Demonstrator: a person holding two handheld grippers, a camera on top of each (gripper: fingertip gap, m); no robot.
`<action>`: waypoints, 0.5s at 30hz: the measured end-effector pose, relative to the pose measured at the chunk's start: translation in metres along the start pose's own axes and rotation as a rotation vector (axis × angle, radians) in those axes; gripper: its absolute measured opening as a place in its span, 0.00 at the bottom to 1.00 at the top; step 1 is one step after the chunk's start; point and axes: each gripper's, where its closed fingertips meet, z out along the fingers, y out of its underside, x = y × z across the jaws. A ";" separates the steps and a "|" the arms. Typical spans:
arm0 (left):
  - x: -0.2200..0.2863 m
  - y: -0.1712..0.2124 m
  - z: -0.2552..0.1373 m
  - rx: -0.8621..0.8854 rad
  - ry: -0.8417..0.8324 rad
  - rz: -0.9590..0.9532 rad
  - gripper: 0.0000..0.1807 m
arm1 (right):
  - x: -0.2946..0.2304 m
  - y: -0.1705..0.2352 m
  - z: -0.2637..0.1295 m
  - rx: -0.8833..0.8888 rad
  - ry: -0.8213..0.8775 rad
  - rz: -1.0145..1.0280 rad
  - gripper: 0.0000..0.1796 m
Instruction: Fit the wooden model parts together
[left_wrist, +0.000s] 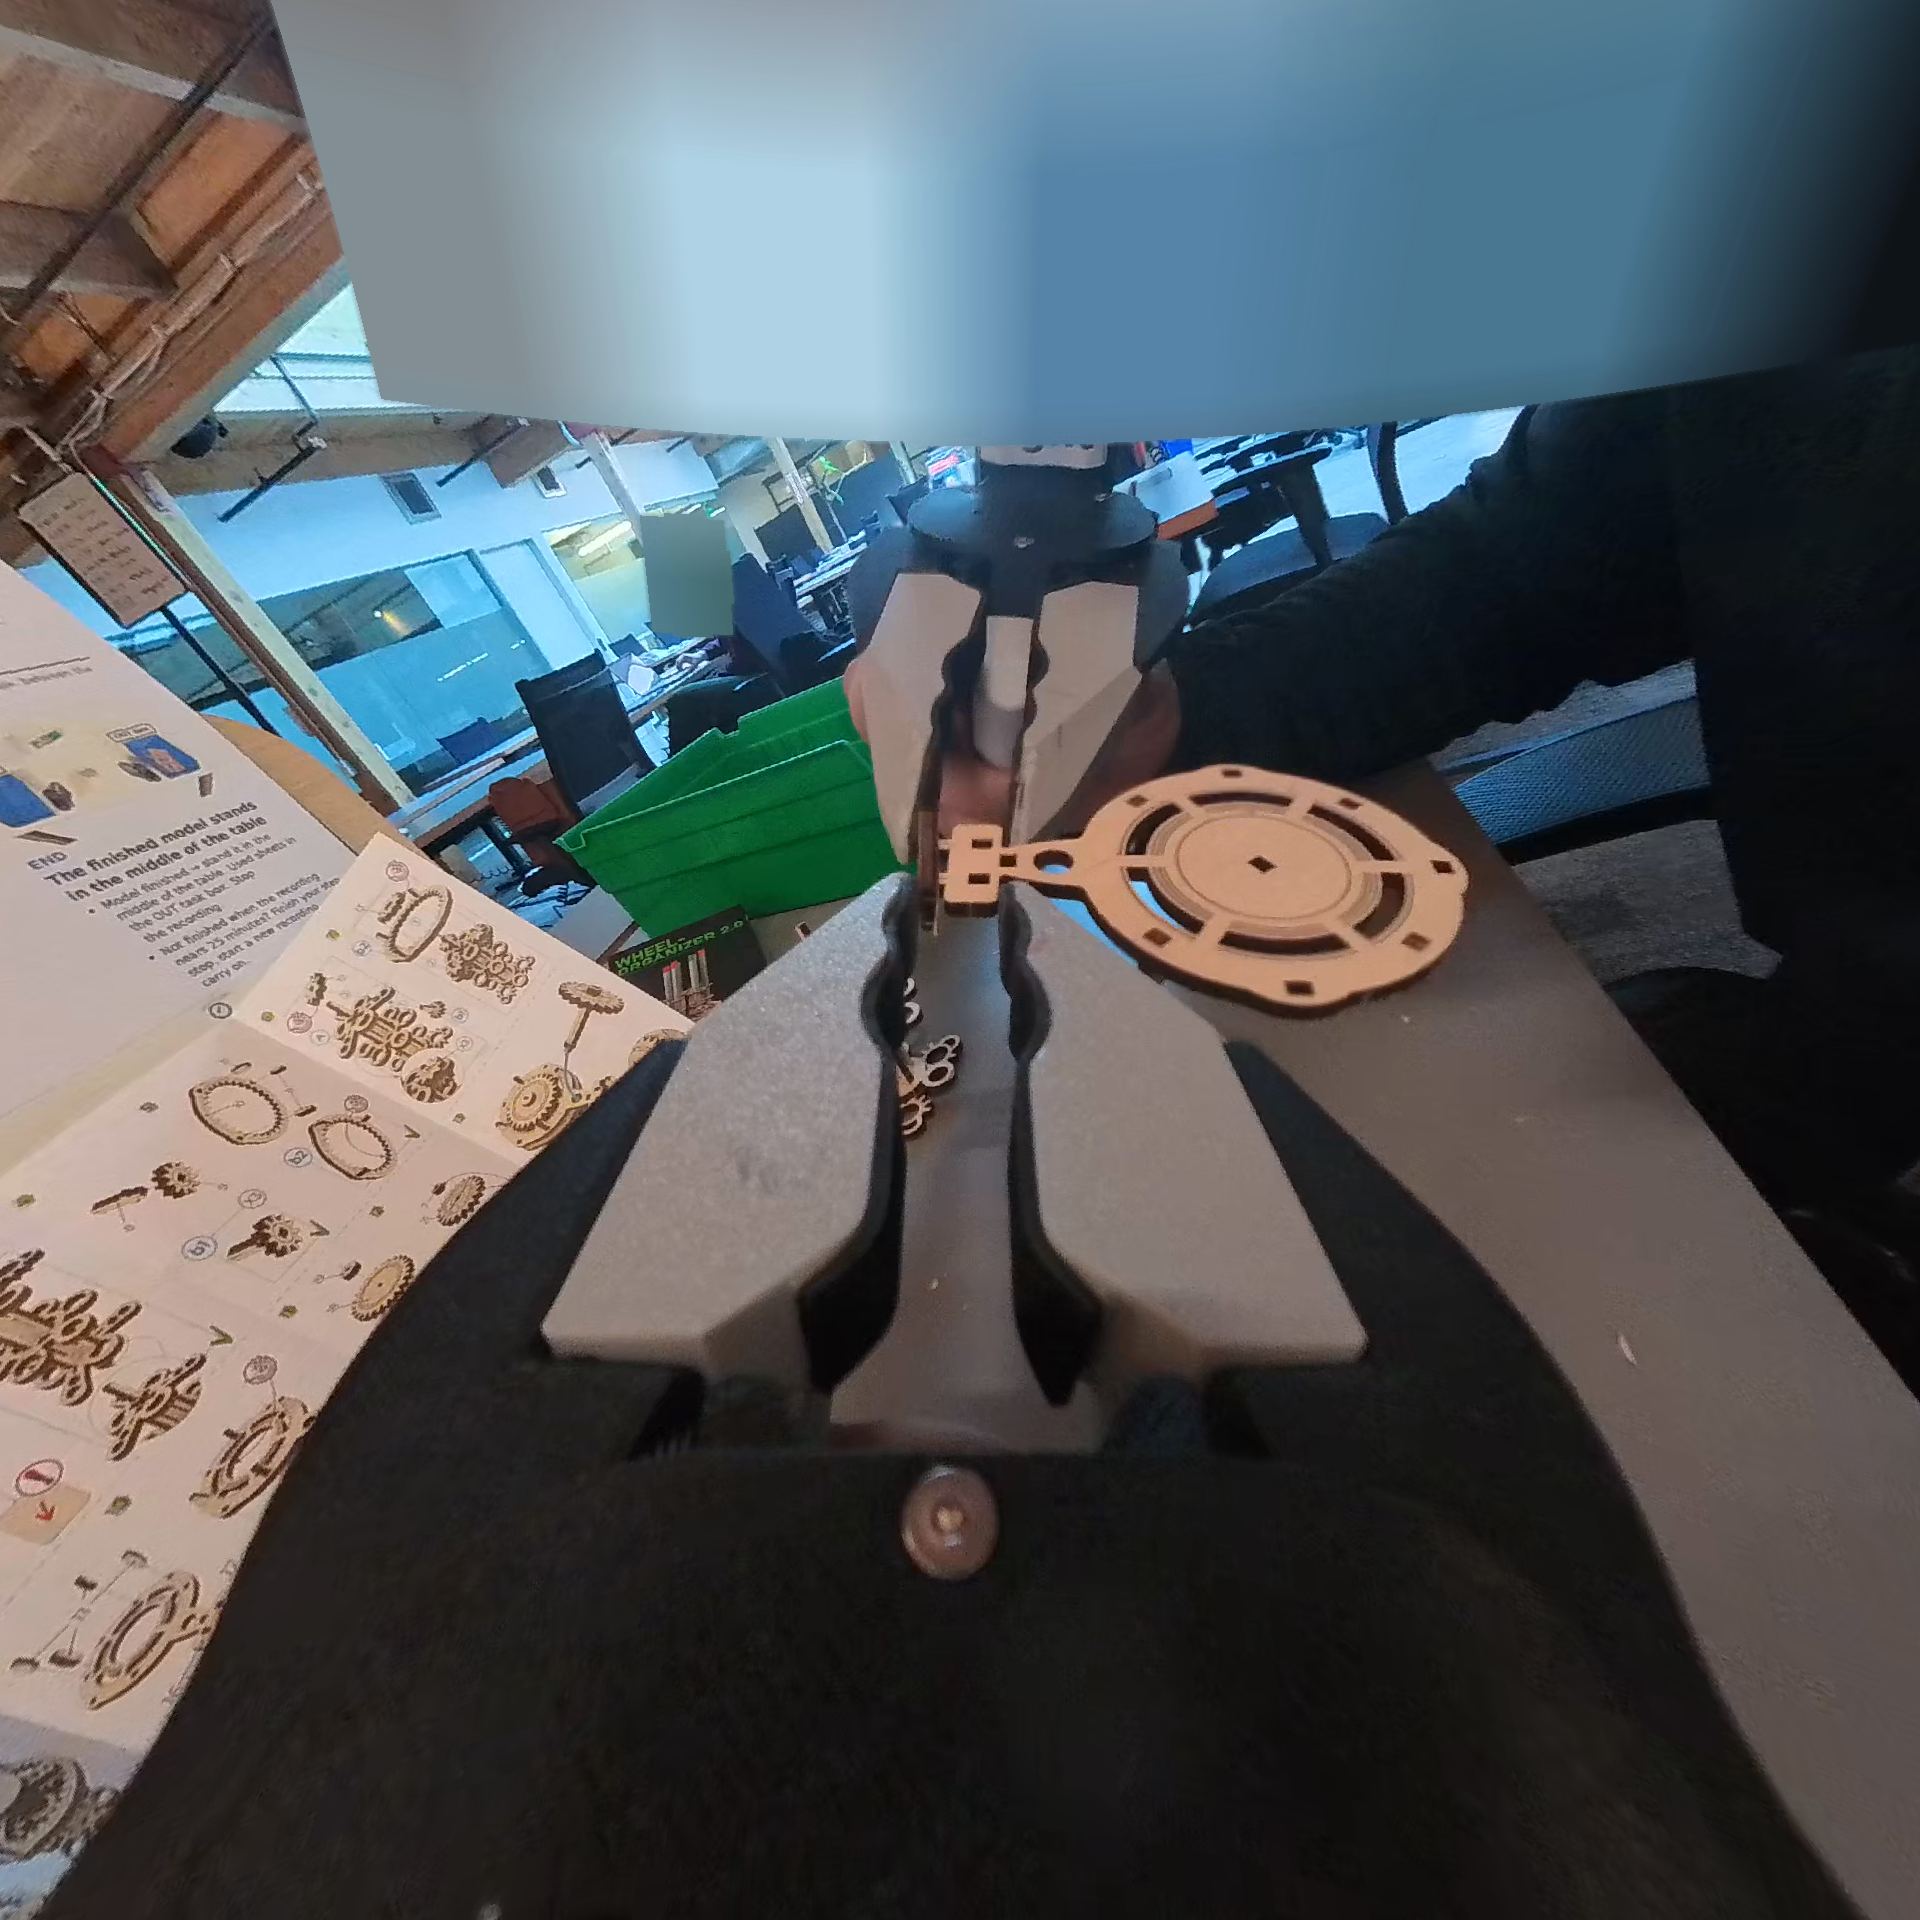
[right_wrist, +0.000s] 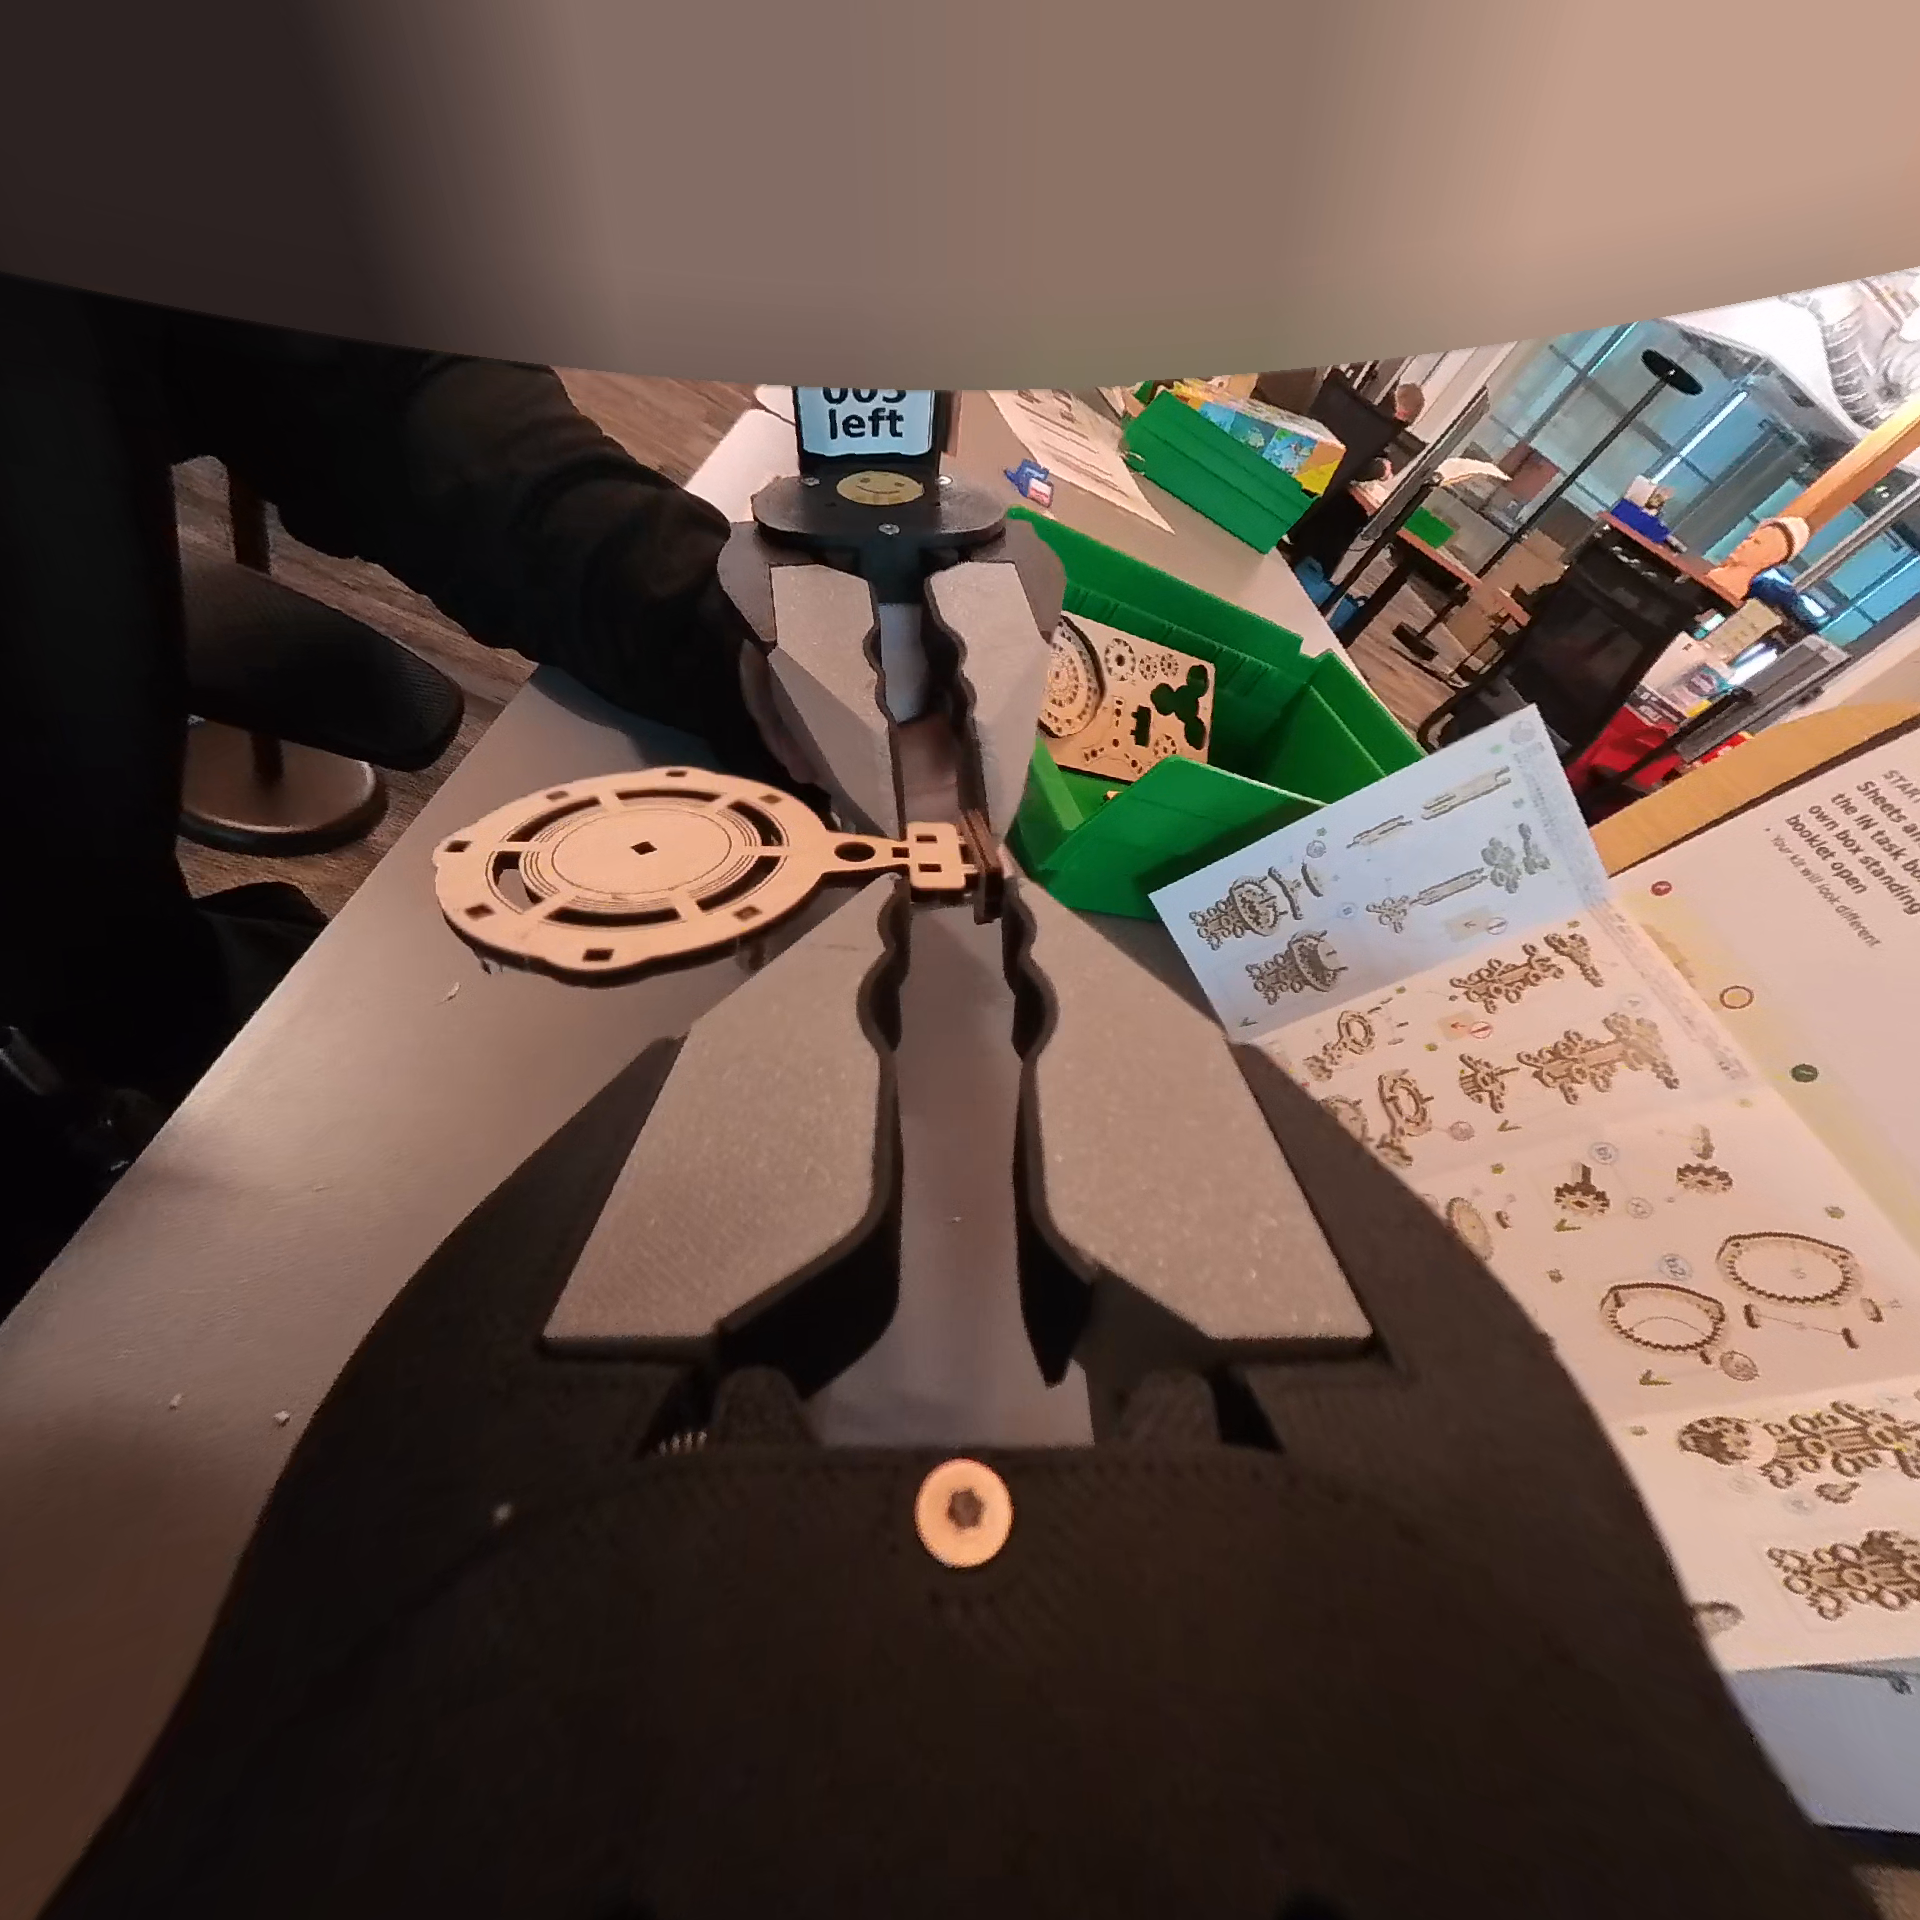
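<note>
1. Two grippers meet nose to nose over the grey table (right_wrist: 312, 1091); the left gripper (left_wrist: 958, 902) and the right gripper (right_wrist: 951, 906) point straight at each other, tips almost touching.
2. Between them sits the wooden disc part (left_wrist: 1262, 868), a flat round piece with ring slots and a small square hole at its centre; it is held level just above the table near the edge, its shadow below it.
3. Its narrow tab (right_wrist: 940, 873) pokes into the gap between both sets of fingertips; a small dark wooden slat (right_wrist: 984, 883) stands upright against the tab's end.
4. Left gripper: jaws drawn in narrow, tab and slat filling the gap between them, so it looks clamped on the disc part.
5. Right gripper: same story, fingers pinched close on tab and slat from the opposite side.
6. Small loose wooden pieces (left_wrist: 930, 1060) lie on the table under the left gripper's fingers.
7. Off to the side, a green bin (right_wrist: 1195, 831) holds a punched wooden sheet (right_wrist: 1127, 696); an open instruction booklet (right_wrist: 1507, 1091) lies just beside it.
8. Dark sleeves (right_wrist: 499, 520) reach in behind the grippers.
</note>
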 end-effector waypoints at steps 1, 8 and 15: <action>0.000 0.000 0.000 0.000 0.000 0.003 0.06 | 0.000 0.001 0.000 -0.004 -0.001 0.001 0.07; -0.002 0.001 -0.002 -0.008 0.003 -0.008 0.06 | 0.002 0.004 0.004 -0.027 0.037 -0.012 0.07; -0.003 0.004 -0.003 -0.025 0.008 -0.015 0.06 | 0.001 0.010 0.006 -0.110 0.072 -0.055 0.05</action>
